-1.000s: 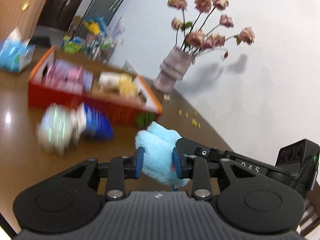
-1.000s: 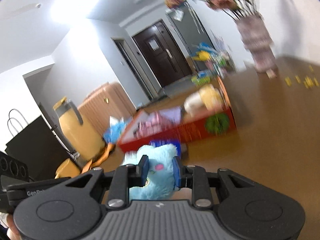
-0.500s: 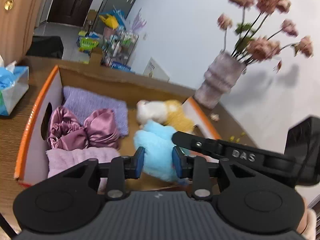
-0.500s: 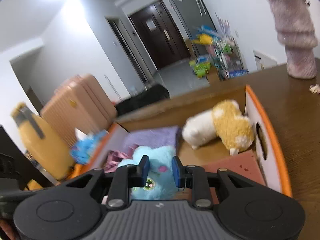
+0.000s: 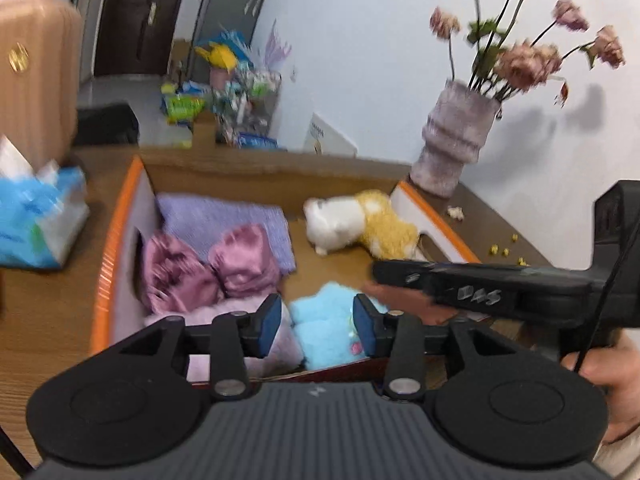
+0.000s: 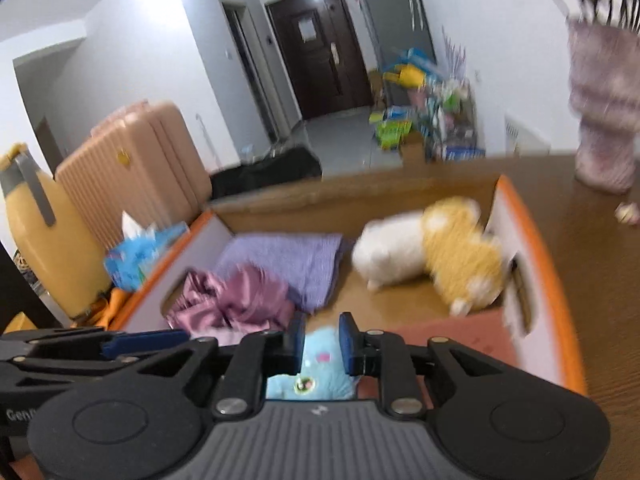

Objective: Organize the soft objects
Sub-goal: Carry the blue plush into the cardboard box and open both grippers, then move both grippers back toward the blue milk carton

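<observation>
- A blue tissue pack (image 5: 38, 226) sits on the wooden table (image 5: 44, 320) at the far left, outside the box.
- The orange-rimmed cardboard box (image 5: 116, 240) holds a purple towel (image 5: 228, 220) and a crumpled pink satin cloth (image 5: 200, 268) on its left side.
- The left gripper (image 5: 316, 322) has its jaws spread wider than the blue plush toy (image 5: 328, 328), which lies low in the box's near part; contact with the pads cannot be told.
- The right gripper (image 6: 322, 342) has its jaws closed on that blue plush toy.
- A white-and-yellow plush (image 5: 360, 224) lies toward the box's right end.
- A vase of dried flowers (image 5: 456, 148) stands beyond the box, at right.
</observation>
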`<state>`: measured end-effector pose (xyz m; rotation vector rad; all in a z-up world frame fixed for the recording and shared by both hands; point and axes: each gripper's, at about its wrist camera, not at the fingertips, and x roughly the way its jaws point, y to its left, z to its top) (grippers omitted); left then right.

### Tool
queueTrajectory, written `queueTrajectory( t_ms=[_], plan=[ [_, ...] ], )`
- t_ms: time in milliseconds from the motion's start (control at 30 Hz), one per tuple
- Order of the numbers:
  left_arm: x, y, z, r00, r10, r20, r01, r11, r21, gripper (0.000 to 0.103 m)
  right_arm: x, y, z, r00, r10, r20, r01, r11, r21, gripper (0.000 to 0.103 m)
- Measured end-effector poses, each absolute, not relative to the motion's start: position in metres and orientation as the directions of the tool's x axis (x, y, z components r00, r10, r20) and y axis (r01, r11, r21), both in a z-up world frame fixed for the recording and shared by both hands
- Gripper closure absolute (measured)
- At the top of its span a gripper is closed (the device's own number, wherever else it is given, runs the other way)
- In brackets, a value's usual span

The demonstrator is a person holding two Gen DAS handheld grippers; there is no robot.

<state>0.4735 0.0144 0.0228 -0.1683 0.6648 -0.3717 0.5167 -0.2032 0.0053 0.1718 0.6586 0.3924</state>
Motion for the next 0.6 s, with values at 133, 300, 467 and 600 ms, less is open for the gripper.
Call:
queueTrajectory(
  t_ms=[133, 300, 467, 600],
  plan=[
    [0.438, 0.031, 0.06, 0.785, -0.314, -0.534, 0.235, 0.949, -0.212, 0.049, 0.482, -0.222, 0.052, 0.777, 0.385, -0.499, -0.311, 0.923, 0.229, 0.083],
    [0.379, 0.051, 0.091, 0.848, -0.211, -0.485, 0.172, 0.977, -0.125, 0.03, 0.423, -0.25, 0.096, 0.837, 0.325, -0.441, -0.295, 0.946, 0.136, 0.066],
    [0.33, 0.061, 0.111, 0.889, -0.137, -0.436, 0.115, 0.99, -0.076, 0.016, 0.37, -0.265, 0.121, 0.881, 0.266, -0.39, -0.266, 0.962, 0.057, 0.046],
    [0.299, 0.062, 0.123, 0.9, -0.125, -0.417, 0.105, 0.992, -0.071, 0.015, 0.335, -0.263, 0.134, 0.901, 0.254, -0.352, -0.268, 0.963, 0.009, 0.036]
  ],
)
